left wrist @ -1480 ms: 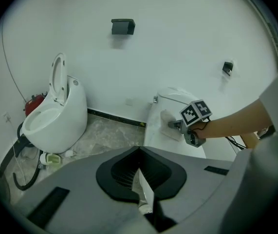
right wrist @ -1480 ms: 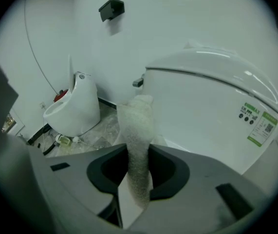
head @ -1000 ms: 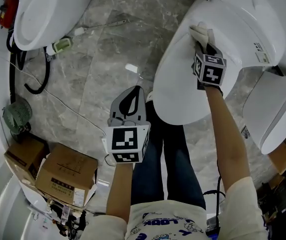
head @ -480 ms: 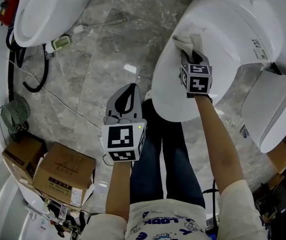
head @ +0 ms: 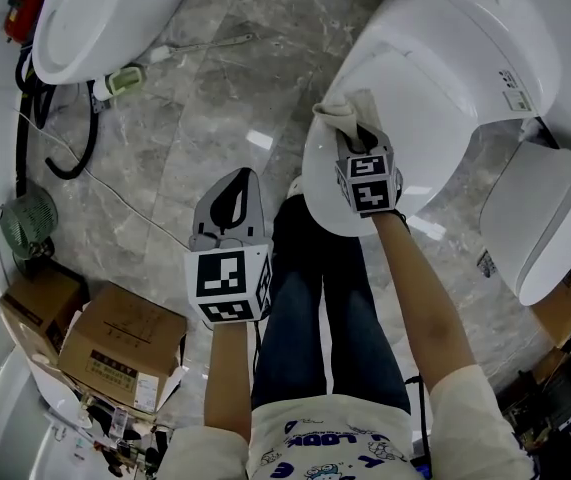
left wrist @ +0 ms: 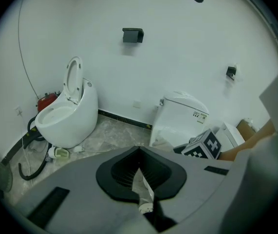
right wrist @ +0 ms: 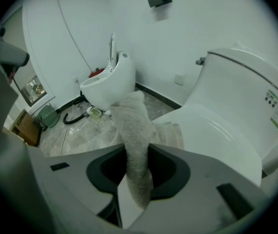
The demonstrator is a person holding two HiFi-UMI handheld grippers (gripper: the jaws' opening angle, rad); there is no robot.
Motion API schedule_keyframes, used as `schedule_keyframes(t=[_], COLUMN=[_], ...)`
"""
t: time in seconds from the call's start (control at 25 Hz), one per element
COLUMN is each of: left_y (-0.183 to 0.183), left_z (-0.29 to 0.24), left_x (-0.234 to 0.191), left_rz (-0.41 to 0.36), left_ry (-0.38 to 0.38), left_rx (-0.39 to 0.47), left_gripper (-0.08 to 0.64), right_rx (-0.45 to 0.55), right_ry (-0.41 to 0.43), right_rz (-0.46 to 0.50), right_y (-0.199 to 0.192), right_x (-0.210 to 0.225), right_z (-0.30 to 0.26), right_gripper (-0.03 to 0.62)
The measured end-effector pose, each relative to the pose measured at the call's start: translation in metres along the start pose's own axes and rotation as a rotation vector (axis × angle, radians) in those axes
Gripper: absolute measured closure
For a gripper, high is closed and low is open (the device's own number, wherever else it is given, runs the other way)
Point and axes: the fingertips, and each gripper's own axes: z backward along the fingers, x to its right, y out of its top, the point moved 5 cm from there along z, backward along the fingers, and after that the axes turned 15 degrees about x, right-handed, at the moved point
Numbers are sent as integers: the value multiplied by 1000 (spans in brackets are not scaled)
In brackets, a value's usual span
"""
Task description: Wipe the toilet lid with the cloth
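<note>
The white toilet's closed lid point(head: 415, 98) fills the upper right of the head view. My right gripper point(head: 350, 138) is shut on a pale cloth point(head: 343, 116) and presses it against the lid's near left edge. In the right gripper view the cloth point(right wrist: 136, 145) hangs out between the jaws, with the lid point(right wrist: 216, 135) to its right. My left gripper point(head: 230, 208) hovers over the floor to the left of the toilet, jaws closed with nothing in them. The left gripper view shows the toilet point(left wrist: 180, 121) ahead on the right.
A second toilet point(head: 95, 23) with a raised seat stands at the upper left, a black hose point(head: 70, 158) and cable beside it. Cardboard boxes point(head: 115, 353) sit at the lower left. A white tank point(head: 550, 223) is at the right. The person's legs point(head: 330, 308) stand below the lid.
My right gripper has dragged the cloth down and to the left across the lid, from its middle to the near left edge. The left gripper drifted slightly left.
</note>
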Motion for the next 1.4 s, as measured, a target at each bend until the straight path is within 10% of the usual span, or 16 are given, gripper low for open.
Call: schedule_keyframes(t=[0.92, 1.4], left_y=[-18, -10], left_z=[51, 42], left_x=[5, 13], left_rz=[24, 7], left_ry=[75, 56], left_rx=[10, 10], left_gripper=[557, 557], right_rx=[-161, -275], right_ry=[407, 682], right_rz=[197, 386], right_y=[-98, -132], right_x=[-103, -76], right_z=[81, 116], right_gripper=[491, 491])
